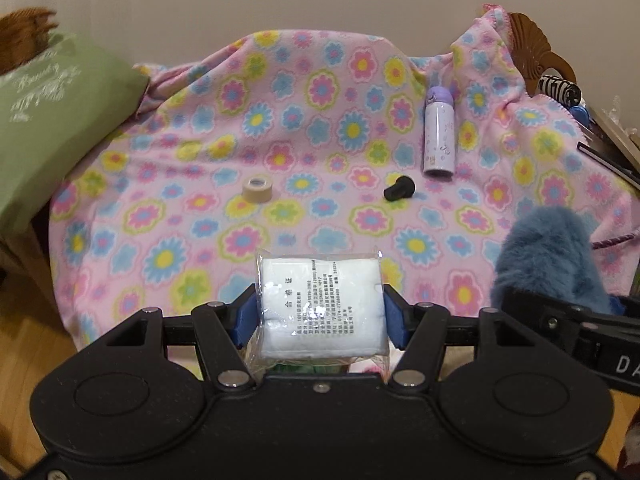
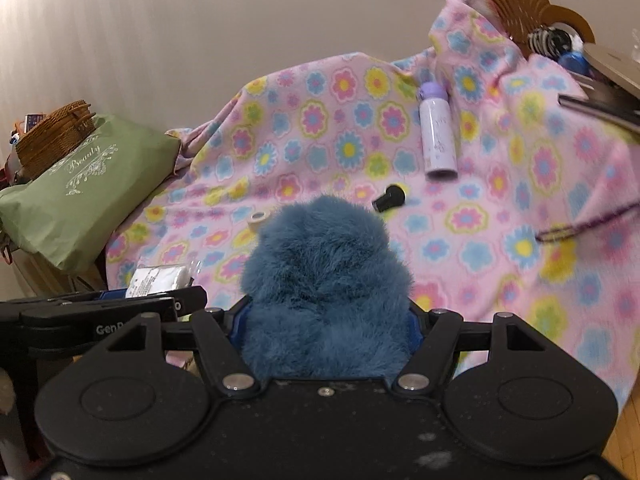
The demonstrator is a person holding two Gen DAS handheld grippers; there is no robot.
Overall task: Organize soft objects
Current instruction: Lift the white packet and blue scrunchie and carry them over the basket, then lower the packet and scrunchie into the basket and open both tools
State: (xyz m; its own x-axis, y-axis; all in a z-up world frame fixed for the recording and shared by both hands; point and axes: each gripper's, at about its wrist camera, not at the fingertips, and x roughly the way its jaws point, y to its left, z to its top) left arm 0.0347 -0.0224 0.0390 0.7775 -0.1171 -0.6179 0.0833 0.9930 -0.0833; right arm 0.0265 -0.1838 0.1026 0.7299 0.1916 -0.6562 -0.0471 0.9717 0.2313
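My left gripper [image 1: 320, 316] is shut on a white cotton pad pack in clear plastic [image 1: 320, 304], its blue pads pressing both sides. In the right wrist view this pack [image 2: 158, 276] shows at the left, side-on in the left gripper [image 2: 120, 300]. My right gripper [image 2: 326, 320] is shut on a fluffy blue plush [image 2: 324, 272]; the fur hides its fingertips. The same plush [image 1: 548, 252] appears at the right in the left wrist view. Both are held above the near edge of a pink flowered blanket [image 1: 280, 160].
On the blanket [image 2: 480, 240] lie a lilac bottle [image 1: 439, 132], a black plug-like piece [image 1: 398, 190] and a beige tape roll [image 1: 257, 189]. A green bag [image 1: 52, 120] sits at the left, a wicker basket [image 2: 56, 132] behind it. Clutter and a carved wooden piece [image 2: 516, 0] fill the right.
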